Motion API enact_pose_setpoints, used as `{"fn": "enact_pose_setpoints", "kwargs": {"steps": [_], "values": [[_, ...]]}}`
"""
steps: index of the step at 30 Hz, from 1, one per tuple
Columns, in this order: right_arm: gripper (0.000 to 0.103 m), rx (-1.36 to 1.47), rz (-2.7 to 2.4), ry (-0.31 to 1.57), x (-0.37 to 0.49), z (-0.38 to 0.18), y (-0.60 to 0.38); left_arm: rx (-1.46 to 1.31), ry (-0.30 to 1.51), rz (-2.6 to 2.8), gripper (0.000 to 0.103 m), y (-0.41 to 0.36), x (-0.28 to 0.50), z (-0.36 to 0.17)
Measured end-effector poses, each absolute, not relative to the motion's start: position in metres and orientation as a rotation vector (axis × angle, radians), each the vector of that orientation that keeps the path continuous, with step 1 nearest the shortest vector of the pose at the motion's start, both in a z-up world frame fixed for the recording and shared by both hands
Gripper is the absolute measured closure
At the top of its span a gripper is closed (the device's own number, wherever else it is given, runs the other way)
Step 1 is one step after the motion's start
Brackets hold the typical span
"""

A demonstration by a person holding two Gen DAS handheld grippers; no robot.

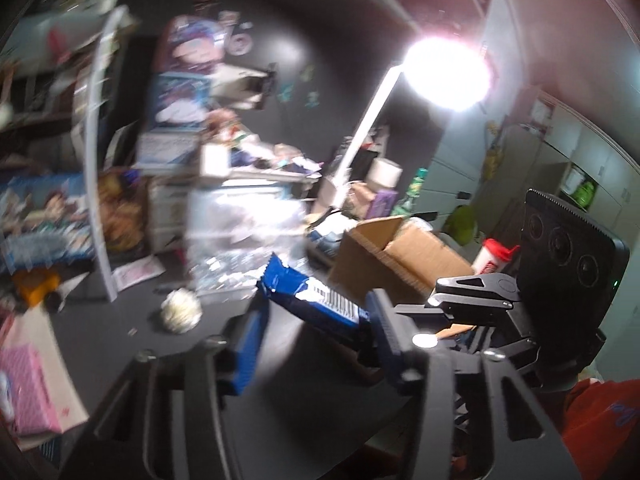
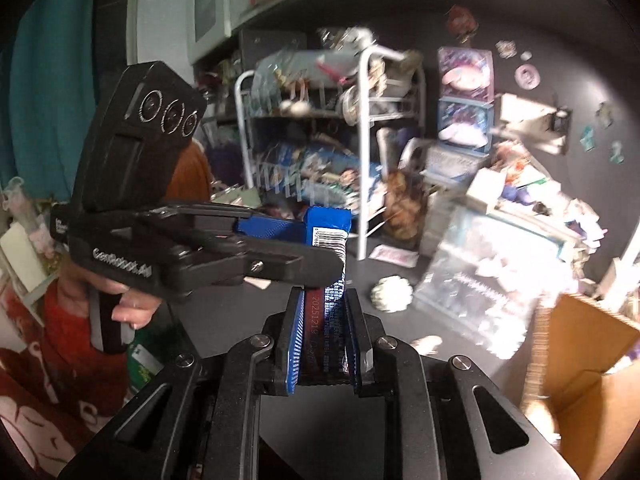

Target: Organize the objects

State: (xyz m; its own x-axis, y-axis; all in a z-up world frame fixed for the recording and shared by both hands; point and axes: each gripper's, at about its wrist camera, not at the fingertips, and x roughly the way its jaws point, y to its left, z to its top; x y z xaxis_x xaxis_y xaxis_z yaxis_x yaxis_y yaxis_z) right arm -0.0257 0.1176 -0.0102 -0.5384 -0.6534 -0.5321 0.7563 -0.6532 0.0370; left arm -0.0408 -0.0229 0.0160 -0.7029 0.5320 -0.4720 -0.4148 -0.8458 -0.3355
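A blue snack packet [image 1: 304, 292] with a white barcode is held up above the dark table [image 1: 120, 336]. In the left wrist view it lies across my left gripper [image 1: 316, 304], its ends against both blue pads. My right gripper [image 1: 436, 300] reaches in from the right. In the right wrist view my right gripper [image 2: 324, 300] is shut on the packet's lower end, printed with a date. The packet's upper end [image 2: 328, 224] sits between the fingers of my left gripper [image 2: 324, 246], which comes in from the left. The picture is blurred.
An open cardboard box [image 1: 400, 256] stands at the right. A crumpled white ball [image 2: 392, 294] lies on the table. A white wire rack [image 2: 360, 140], stacked boxes and clutter fill the back. A lamp glares [image 1: 448, 72]. A person's hand [image 2: 128, 304] holds the left gripper's handle.
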Motion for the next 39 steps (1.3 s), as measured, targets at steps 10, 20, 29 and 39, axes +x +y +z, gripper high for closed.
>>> {"fn": "enact_pose_setpoints", "kwargs": {"steps": [10, 20, 29, 39], "values": [[0.089, 0.701, -2.343, 0.155, -0.041, 0.002, 0.22, -0.8, -0.161, 2.346, 0.071, 0.078, -0.099, 0.038], [0.086, 0.872, -2.344, 0.103, -0.066, -0.015, 0.272, -0.95, -0.04, 2.263, 0.071, 0.142, -0.141, 0.019], [0.074, 0.904, -2.355, 0.109, -0.067, -0.019, 0.28, -0.943, -0.019, 2.276, 0.037, 0.144, -0.139, 0.018], [0.073, 0.906, -2.428, 0.166, -0.064, -0.013, 0.275, -0.91, -0.034, 2.377, 0.031, 0.106, -0.117, 0.03]]}}
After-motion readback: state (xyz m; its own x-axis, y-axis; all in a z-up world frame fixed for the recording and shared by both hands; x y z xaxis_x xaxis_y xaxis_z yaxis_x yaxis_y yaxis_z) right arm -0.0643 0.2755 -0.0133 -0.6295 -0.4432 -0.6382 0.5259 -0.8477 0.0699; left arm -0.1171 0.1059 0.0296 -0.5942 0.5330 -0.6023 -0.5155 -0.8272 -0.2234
